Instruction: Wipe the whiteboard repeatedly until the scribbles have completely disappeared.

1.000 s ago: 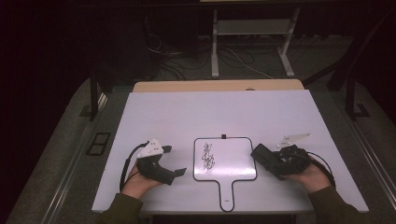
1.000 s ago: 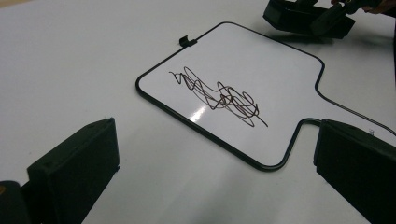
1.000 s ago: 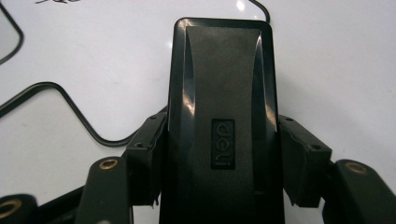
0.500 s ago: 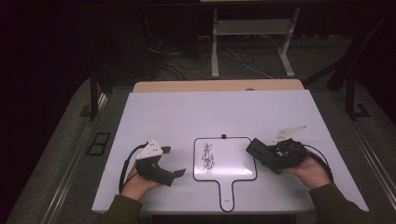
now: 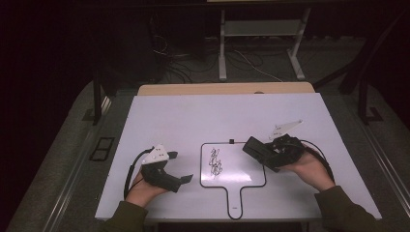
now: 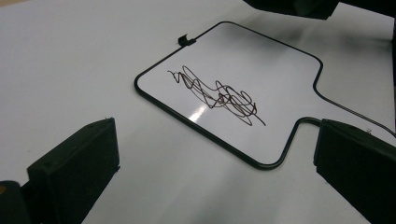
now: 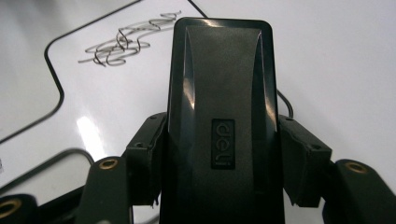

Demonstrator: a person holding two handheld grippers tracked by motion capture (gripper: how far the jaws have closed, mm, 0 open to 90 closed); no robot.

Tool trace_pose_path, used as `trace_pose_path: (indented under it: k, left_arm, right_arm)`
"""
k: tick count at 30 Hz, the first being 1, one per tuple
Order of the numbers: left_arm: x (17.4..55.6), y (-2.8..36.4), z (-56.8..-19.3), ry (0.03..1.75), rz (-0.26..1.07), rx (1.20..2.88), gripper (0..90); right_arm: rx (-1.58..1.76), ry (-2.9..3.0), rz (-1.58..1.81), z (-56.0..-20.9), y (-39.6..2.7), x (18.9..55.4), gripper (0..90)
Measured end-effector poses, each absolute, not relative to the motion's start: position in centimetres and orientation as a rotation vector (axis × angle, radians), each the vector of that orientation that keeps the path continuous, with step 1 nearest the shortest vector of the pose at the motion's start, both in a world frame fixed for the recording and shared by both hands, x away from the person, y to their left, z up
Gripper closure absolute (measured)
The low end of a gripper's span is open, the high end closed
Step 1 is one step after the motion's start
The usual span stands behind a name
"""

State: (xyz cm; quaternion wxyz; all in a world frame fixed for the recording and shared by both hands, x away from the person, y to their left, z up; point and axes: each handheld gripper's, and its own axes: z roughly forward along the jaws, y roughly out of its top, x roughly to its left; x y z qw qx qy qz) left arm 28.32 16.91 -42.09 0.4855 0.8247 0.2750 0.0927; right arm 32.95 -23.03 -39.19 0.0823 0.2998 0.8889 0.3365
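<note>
Between right gripper (image 7: pixel 219 154) fingers, that view reveals the eraser's (image 7: pixel 219 116) logo.

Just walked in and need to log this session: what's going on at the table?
A person is about to wipe a small whiteboard lying flat on the table. The right gripper is shut on a black eraser held at the board's right edge, short of the scribble. The left gripper sits open beside the board's left edge, holding nothing.
</note>
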Motion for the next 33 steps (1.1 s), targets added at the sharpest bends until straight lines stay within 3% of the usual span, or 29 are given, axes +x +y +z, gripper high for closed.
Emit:
trace_pose_path:
  k: [33]
  left_arm:
    - [28.4,17.0,-42.2,0.67,0.226,2.015,0.0]
  right_arm:
    - [0.722,2.737,0.981,-39.1,-13.3,37.5,38.7]
